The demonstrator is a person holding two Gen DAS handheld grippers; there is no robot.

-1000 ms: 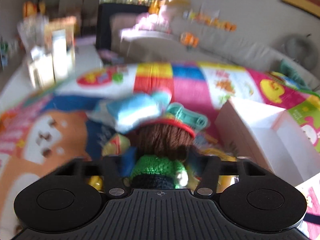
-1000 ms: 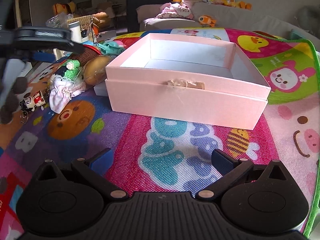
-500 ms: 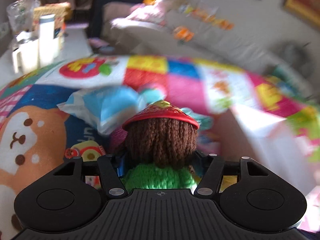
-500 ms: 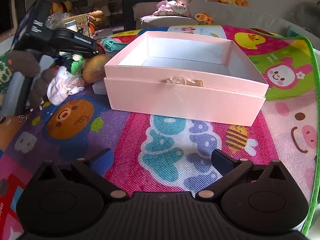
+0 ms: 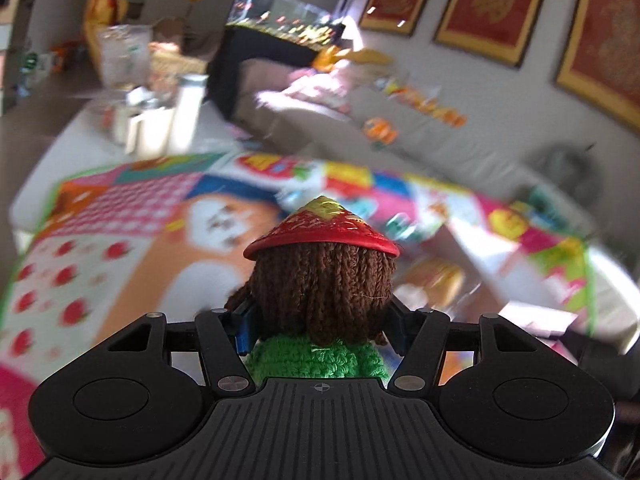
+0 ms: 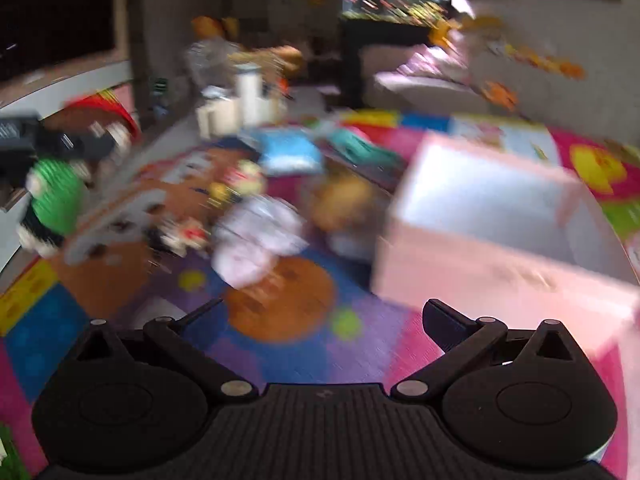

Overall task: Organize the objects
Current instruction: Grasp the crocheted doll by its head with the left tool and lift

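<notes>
Pink box (image 6: 500, 216) sits open on play mat (image 6: 280, 308), blurred. Crochet doll (image 5: 320, 292), brown yarn hair, red cone hat, green body, clamped in left tool (image 5: 320, 320), now raised off the mat vs 1 s ago. Right tool (image 6: 320, 316) apart, holding nothing; its view has swung left.

Crochet doll (image 5: 320, 292): brown yarn hair, red conical hat, green knit body; upright, back to the left wrist camera, clamped at head level, clear of the play mat (image 5: 120, 240). Pink open-top box (image 6: 500, 232) sits on the mat, interior looks empty though blurred. Just left of it lies a loose pile: a brown roundish item (image 6: 344, 204), white cloth bundle (image 6: 256, 240), blue packet (image 6: 290, 152), all motion-blurred.
</notes>
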